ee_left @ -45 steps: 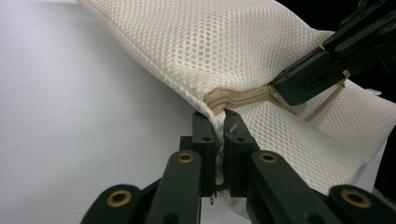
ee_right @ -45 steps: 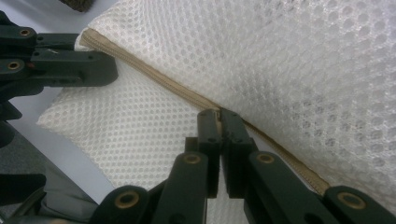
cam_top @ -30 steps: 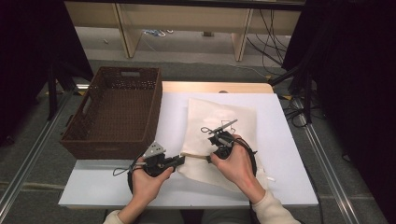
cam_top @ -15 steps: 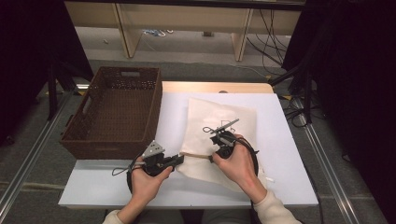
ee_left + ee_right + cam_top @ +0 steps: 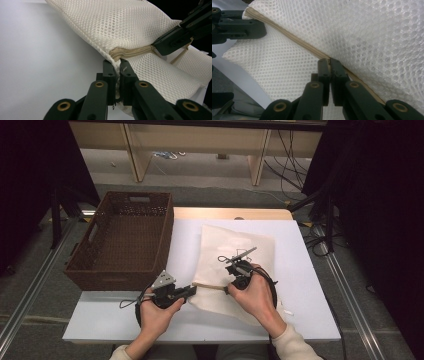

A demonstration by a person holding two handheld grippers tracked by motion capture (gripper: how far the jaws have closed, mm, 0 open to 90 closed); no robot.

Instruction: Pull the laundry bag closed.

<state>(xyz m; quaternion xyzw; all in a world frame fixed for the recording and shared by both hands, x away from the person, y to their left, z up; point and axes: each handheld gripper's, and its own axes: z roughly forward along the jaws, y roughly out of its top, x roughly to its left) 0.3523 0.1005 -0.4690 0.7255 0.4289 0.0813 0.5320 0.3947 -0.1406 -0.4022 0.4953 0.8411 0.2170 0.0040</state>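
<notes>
you have the cream mesh bag (image 5: 235, 250) lying flat on the white table (image 5: 300, 320), to the right of the brown wicker basket (image 5: 125, 240), and both tools are clamped on its near edge, most likely so that one anchors the cloth while the other works the zipper (image 5: 132, 52). your left gripper (image 5: 192, 290) comes in from the left with its jaws drawn nearly together on the corner of the bag, right at the end of the zipper tape; in the left gripper view the mesh is bunched between the two black jaws, which suggests a holding pinch that keeps the seam taut. your right gripper (image 5: 228, 289) sits just beside it along the same seam, jaws also pressed almost closed; in the right gripper view they bite at the tan zipper line, probably on the slider or its pull, though the small part itself is hidden between the pads. the two grips stand close together, so little of the zipper lies between them, and the pull would run away from the anchored corner. the bag is a soft, open-weave white mesh with a beige zipper along one edge, slightly folded over itself near your hands, limp enough to wrinkle if the anchor slackens. the basket is apart from the bag.
</notes>
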